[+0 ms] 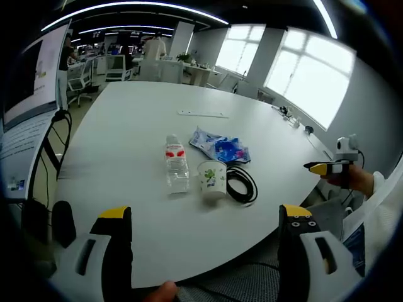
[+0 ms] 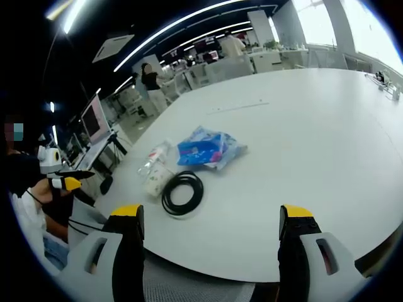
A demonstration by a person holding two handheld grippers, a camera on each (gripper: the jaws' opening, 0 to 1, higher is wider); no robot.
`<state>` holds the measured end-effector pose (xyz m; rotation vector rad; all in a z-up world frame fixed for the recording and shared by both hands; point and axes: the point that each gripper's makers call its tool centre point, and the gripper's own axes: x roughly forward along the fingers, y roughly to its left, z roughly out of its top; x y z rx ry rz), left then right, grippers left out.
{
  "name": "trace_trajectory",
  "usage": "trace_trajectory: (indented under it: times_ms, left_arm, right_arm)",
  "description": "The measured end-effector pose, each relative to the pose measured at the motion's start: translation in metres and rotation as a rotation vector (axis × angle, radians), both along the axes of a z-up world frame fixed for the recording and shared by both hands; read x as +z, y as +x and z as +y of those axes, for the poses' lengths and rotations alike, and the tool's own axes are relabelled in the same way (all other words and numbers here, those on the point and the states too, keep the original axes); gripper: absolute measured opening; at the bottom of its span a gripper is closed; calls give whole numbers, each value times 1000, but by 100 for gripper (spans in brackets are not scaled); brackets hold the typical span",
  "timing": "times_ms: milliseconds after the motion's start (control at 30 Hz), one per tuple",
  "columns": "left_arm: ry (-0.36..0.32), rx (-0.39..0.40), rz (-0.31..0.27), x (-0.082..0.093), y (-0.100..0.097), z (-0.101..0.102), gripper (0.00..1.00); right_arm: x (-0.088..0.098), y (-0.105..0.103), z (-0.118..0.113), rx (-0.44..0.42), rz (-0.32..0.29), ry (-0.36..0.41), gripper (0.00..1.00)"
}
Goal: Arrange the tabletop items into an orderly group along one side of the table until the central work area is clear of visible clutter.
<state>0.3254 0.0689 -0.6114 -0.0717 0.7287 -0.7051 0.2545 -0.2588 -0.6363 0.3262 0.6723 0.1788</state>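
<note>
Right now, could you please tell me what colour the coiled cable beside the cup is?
Black. The cable shows best in the right gripper view.

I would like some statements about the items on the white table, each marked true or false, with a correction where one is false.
1. The water bottle lies on its side on the table. True.
2. The paper cup is held in the left gripper. False: it is on the table, and the jaws are open and empty.
3. The black cable is coiled beside the cup. True.
4. The blue packet is on the floor. False: it lies on the table, behind the cable.
5. The right gripper is shut on the bottle. False: it is open and holds nothing.
</note>
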Motion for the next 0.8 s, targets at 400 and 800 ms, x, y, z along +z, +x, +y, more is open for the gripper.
trace_trajectory:
  times_ms: [400,800]
  left_arm:
    - [1,0,1,0,0,0,100]
    - [0,-5,7,-1,1,-1,100]
  right_arm:
    - [0,1,3,8,3,0,88]
    - [-1,4,3,5,3,-1,88]
